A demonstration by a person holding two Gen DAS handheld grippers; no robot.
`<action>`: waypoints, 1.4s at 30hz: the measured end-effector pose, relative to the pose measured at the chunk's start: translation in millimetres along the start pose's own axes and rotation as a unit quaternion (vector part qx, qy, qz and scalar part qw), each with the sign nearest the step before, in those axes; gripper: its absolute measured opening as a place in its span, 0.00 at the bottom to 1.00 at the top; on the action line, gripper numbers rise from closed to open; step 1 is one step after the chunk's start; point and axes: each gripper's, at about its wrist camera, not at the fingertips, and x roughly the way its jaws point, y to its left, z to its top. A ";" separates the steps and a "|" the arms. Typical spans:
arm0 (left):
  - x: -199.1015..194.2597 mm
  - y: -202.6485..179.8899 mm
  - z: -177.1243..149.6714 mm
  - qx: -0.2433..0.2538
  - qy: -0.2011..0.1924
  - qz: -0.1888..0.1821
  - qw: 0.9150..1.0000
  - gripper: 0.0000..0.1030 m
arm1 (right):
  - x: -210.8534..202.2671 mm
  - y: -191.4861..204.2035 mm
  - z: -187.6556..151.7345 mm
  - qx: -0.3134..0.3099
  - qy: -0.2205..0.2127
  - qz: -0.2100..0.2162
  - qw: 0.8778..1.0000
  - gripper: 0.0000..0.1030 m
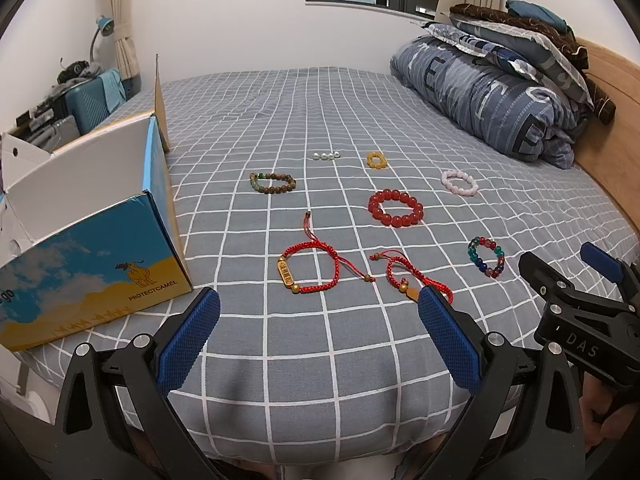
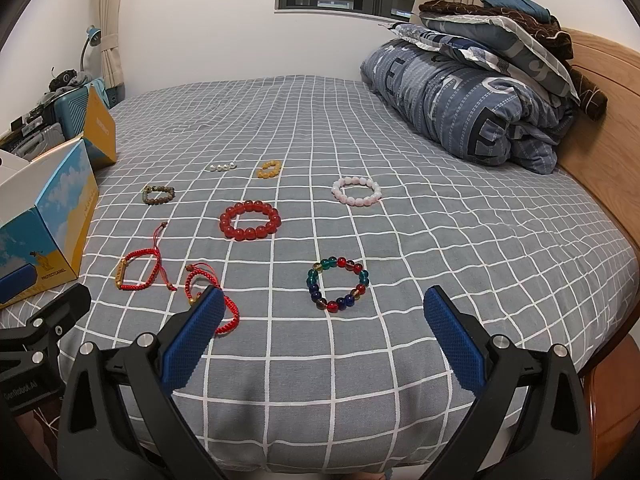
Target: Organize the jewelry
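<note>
from the left wrist view, the left claw (image 1: 319, 312) hangs low over the near edge of the bed (image 1: 280, 360), its blue pads spread wide with nothing between them. just beyond lie the red cord bracelet with a gold plate (image 1: 308, 270) and a second red cord bracelet (image 1: 416, 280), whose near end hides behind the right pad. they are spread singly, apart from one another, likely so each can be picked up on its own. the open camel-print box (image 1: 100, 256) stands at the left, flaps up; its inside is hidden from here, so i cannot tell what it holds.

from the right wrist view, the right claw (image 2: 322, 308) is likewise wide open and empty, pointing at the multicolour bead bracelet (image 2: 338, 284) just ahead. farther off sit the red bead bracelet (image 2: 250, 220), the pink bead bracelet (image 2: 356, 190) and the brown bead bracelet (image 2: 159, 194). all the jewelry is on the bed, so sorting seems not yet begun.
</note>
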 end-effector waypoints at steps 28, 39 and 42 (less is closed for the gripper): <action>-5.4 -3.0 25.0 0.009 -0.009 0.011 1.000 0.94 | -10.6 -7.5 28.9 0.006 -0.010 -0.003 1.000 0.93; 20.0 4.8 92.0 -0.005 -0.004 0.026 1.000 0.94 | 17.0 -0.7 83.5 0.003 0.002 -0.004 1.000 0.93; 39.1 8.9 112.2 -0.012 0.007 0.028 1.000 0.94 | 38.3 5.5 96.2 0.000 0.015 -0.005 1.000 0.93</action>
